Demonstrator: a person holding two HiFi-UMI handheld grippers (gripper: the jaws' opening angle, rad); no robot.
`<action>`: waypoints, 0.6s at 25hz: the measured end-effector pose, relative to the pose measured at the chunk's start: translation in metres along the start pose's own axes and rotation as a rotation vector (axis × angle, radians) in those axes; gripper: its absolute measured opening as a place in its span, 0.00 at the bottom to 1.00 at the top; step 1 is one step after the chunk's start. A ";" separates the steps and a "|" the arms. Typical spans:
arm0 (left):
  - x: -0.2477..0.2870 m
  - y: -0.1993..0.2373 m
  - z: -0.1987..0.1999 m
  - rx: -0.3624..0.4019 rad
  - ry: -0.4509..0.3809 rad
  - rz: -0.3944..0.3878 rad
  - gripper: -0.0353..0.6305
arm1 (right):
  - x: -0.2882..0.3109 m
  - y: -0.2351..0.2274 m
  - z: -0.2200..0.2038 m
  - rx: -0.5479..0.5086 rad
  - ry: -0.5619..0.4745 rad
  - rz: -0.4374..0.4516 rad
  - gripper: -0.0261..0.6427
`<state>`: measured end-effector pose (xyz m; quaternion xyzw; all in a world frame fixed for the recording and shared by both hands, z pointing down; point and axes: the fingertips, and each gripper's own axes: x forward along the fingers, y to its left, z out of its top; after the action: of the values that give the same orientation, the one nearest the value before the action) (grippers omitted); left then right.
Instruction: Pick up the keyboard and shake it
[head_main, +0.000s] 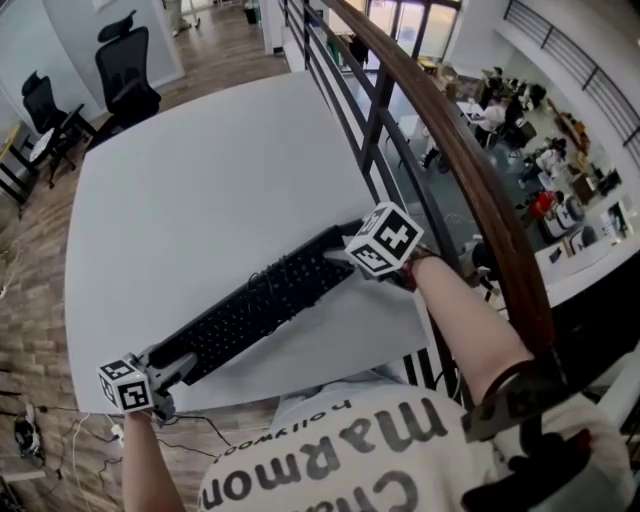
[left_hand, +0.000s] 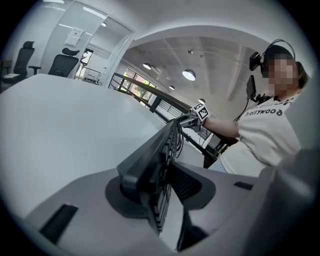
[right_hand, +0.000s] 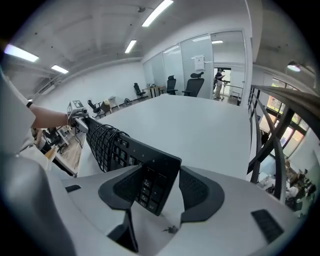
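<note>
- Head view: black keyboard (head_main: 255, 310) sits slantwise over the near part of the white table (head_main: 200, 170). Left tongs (head_main: 175, 365) are at its near-left end. Right tongs (head_main: 335, 252) are at its far-right end, beside the railing (head_main: 440, 130).
- Left gripper view: tongs (left_hand: 160, 187) are clamped narrow on the keyboard's end, which stands on edge between the pads.
- Right gripper view: tongs (right_hand: 155, 187) stand wide with the keyboard's other end between them. There is a gap at the right pad. A looped cable (right_hand: 105, 137) drapes over the keys further along.
</note>
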<state>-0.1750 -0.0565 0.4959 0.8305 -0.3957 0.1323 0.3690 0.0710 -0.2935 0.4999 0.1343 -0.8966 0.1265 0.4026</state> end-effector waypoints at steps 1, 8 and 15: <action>0.000 0.001 -0.001 -0.005 0.006 0.007 0.24 | 0.000 0.000 0.001 0.012 0.012 -0.007 0.41; -0.003 0.002 0.001 0.039 0.010 0.037 0.24 | -0.008 0.005 0.003 0.115 -0.020 -0.056 0.38; -0.027 0.001 0.043 0.207 -0.040 0.120 0.24 | -0.030 0.005 0.040 0.093 -0.132 -0.157 0.38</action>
<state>-0.1959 -0.0724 0.4531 0.8416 -0.4361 0.1776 0.2645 0.0612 -0.2981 0.4510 0.2305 -0.9012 0.1267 0.3445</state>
